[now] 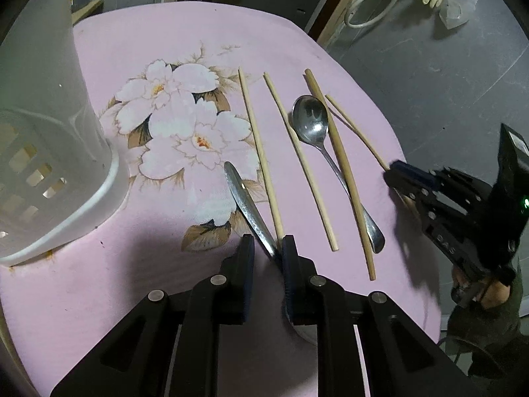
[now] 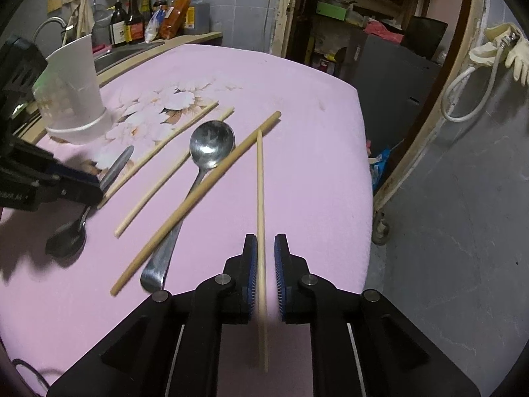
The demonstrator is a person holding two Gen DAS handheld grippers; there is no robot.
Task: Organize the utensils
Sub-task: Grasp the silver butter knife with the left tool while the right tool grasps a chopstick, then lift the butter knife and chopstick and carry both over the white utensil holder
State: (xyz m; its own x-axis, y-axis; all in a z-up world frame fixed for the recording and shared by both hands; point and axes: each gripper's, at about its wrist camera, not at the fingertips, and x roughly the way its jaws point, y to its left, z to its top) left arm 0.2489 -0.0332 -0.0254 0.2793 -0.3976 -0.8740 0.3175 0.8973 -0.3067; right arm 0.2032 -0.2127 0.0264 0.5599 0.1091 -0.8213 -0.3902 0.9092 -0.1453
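My left gripper (image 1: 267, 241) is shut on a small metal spoon (image 1: 246, 198). Its handle juts out ahead and its bowl (image 2: 66, 241) hangs below the gripper. My right gripper (image 2: 266, 240) stands narrowly open around a thin chopstick (image 2: 260, 182). The stick leans on the left pad with a slit to the right pad. Its far tip rests on a thick chopstick (image 2: 198, 195). A large spoon (image 2: 211, 145) and two more chopsticks (image 1: 261, 155) (image 1: 301, 162) lie on the pink flowered cloth (image 1: 198, 33). A white slotted utensil holder (image 1: 66, 132) stands at the left.
The cloth's right edge (image 2: 365, 165) drops to a grey floor. Bottles (image 2: 132, 16) and a faucet stand behind the holder. A dark cabinet (image 2: 390, 66), a white hose (image 2: 463, 99) and gloves are at the back right.
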